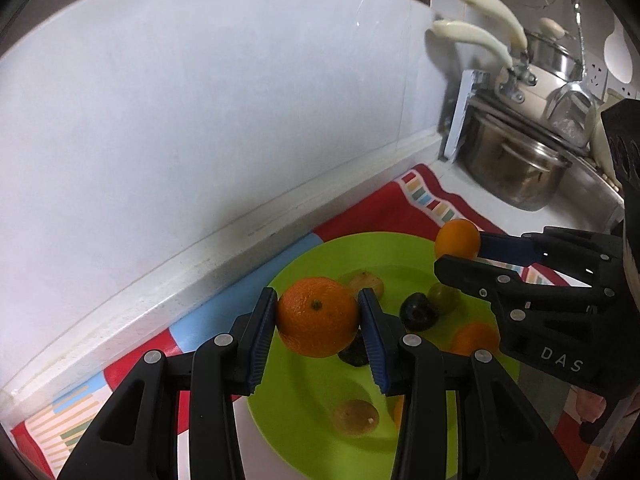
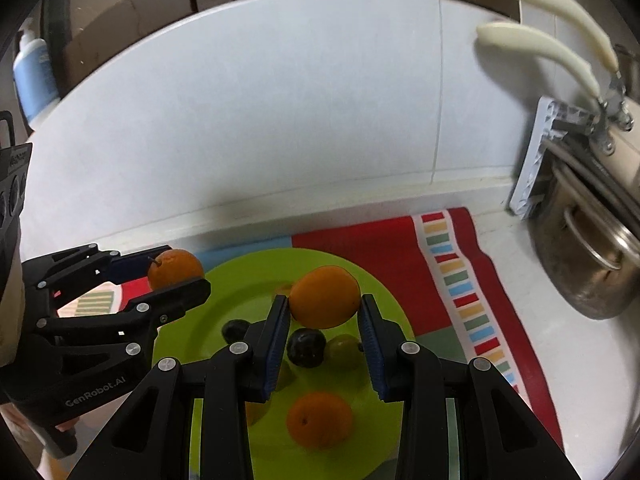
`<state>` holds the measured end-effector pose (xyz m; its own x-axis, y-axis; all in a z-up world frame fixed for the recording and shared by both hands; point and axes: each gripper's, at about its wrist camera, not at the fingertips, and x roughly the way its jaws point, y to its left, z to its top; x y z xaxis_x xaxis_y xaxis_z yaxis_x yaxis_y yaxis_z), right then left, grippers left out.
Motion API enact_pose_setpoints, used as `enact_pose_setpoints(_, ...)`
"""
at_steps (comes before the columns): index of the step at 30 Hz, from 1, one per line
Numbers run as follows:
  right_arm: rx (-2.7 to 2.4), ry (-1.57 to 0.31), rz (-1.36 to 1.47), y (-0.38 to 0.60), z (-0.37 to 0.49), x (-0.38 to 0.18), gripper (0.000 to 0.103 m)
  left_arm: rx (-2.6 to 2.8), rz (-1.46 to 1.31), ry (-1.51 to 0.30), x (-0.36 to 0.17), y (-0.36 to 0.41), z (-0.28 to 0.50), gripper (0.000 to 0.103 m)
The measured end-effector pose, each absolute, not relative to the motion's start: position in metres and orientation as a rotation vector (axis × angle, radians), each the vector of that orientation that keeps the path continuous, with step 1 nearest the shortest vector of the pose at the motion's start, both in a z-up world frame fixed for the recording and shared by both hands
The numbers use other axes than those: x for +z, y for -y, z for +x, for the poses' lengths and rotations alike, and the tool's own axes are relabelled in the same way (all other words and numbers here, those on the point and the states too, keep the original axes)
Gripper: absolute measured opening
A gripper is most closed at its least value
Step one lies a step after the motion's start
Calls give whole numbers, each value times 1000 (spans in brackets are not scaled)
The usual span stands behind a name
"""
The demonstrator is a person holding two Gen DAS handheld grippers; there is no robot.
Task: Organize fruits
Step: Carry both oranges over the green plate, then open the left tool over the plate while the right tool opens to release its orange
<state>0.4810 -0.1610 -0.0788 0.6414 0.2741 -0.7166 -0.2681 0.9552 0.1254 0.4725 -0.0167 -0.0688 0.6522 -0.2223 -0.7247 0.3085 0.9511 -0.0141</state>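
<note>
Oranges (image 1: 318, 316) (image 2: 325, 297) — each gripper (image 1: 318, 320) (image 2: 325, 316) clamped on one, above green plate (image 1: 312, 424)

"DAS" on right tool (image 1: 456, 258); "GenRobot.AI", possibly, on left tool (image 2: 176, 276).

Left gripper (image 1: 318, 316), right gripper (image 2: 324, 312): both clamped on oranges, raised.

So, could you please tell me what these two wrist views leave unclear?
- Left wrist view: an orange fruit on the green plate is half hidden by the right gripper.
- Right wrist view: the steel pot is cut off by the image edge.
</note>
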Motion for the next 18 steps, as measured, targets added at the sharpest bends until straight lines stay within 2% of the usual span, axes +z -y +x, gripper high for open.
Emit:
enact_pose_setpoints(13,297,-852,2,157,498,-96,37,-304,132,-816,-81,18,479,42)
enact_pose_setpoints(15,289,-855,10,159,498,-95,40,-287,140,-780,-75,18,472,53)
enact_pose_setpoints(18,279,-836,18,162,493,-89,42,-275,140,-741,-64,16,462,54)
